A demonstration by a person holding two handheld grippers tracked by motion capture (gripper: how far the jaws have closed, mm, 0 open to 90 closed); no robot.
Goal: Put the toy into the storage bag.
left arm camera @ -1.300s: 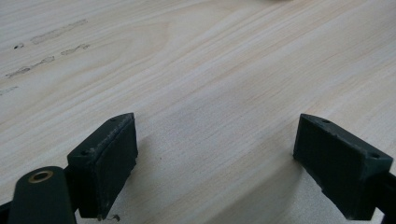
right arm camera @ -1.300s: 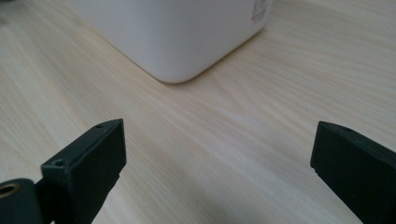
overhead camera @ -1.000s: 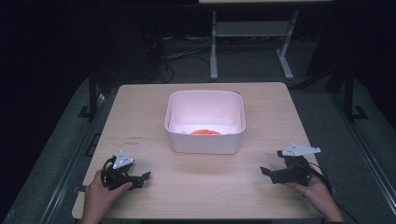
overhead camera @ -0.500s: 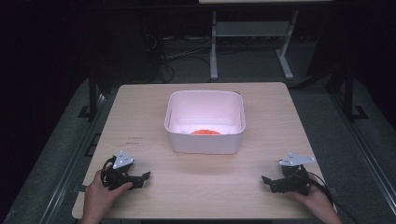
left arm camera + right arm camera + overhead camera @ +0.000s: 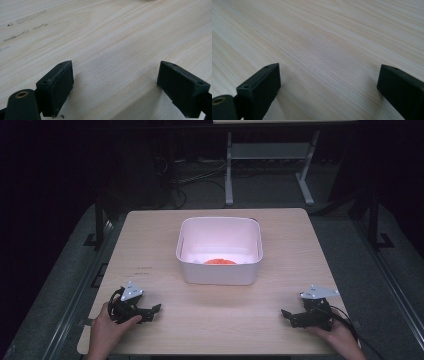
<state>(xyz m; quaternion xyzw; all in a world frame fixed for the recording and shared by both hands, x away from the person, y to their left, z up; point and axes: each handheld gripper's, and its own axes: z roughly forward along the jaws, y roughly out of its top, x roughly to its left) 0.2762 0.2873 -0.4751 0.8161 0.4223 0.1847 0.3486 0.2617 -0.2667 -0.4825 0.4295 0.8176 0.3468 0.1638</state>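
My 2 grippers, left [image 5: 150,310] and right [image 5: 290,316], rest spread wide on the table [image 5: 215,320] (nothing held). An orange thing [image 5: 220,261] sits in the tub [image 5: 220,272]; I'd reach in from above, clear of the rim.

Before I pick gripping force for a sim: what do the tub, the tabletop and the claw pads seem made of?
White tub: likely moulded plastic, smooth with a soft sheen, rounded corners, thin rim. Tabletop: pale wood or wood-look laminate, matte, with straight grain lines showing in both gripper views. Left claw and right claw pads: black, matte, slightly rough, perhaps rubber or printed plastic.
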